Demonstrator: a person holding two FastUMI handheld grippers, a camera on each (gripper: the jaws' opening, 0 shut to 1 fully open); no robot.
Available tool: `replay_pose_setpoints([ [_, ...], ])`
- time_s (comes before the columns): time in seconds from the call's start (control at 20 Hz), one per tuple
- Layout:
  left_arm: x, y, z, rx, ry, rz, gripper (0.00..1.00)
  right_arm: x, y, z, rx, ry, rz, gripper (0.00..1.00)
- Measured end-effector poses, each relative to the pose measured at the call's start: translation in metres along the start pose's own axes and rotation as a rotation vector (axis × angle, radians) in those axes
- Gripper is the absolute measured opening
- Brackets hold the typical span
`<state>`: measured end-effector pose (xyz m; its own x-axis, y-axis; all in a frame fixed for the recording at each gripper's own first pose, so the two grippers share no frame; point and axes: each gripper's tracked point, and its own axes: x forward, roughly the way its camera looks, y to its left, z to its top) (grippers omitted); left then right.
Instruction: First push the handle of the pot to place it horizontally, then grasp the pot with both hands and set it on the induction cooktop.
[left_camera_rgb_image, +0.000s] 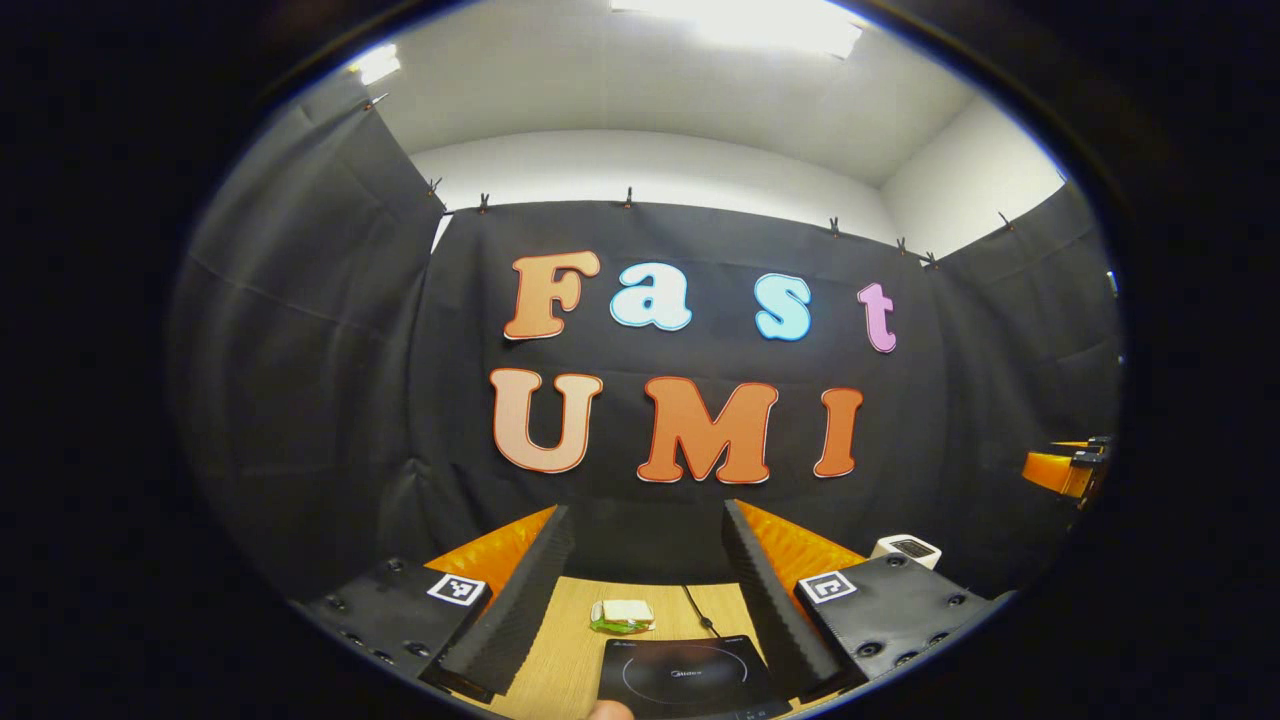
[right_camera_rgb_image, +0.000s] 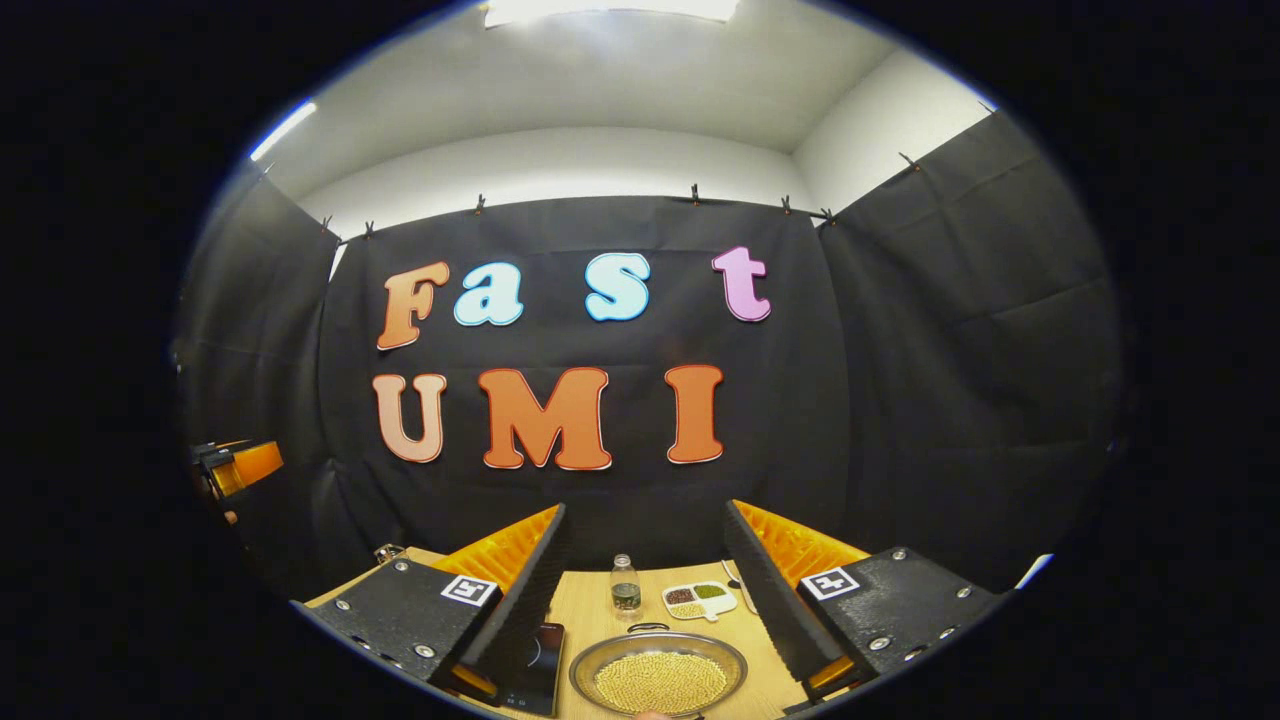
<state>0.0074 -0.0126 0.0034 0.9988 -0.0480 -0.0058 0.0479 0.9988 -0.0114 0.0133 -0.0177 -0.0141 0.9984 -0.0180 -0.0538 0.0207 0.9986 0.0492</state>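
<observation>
On the table — pot full of yellow grains.

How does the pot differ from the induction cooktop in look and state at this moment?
The pot is round, silvery metal with a raised rim; the induction cooktop is a flat black slab with a ring marked on it. The pot holds yellow grains; the cooktop's surface is bare. Both rest on the wooden table, each lying between the open fingers of one gripper's view, untouched.
</observation>
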Motion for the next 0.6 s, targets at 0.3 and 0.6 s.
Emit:
replay_pose_setpoints([
  [0.3, 0.003, 0.005, 0.003, 0.02, 0.001, 0.02, 0.98, 0.001, -0.001, 0.0, -0.003, 0.003, 0.015, 0.95],
  [0.6, -0.001, -0.004, 0.011, 0.048, -0.028, 0.019, 0.99, 0.004, -0.004, -0.009, 0.027, 0.024, 0.035, 0.91],
])
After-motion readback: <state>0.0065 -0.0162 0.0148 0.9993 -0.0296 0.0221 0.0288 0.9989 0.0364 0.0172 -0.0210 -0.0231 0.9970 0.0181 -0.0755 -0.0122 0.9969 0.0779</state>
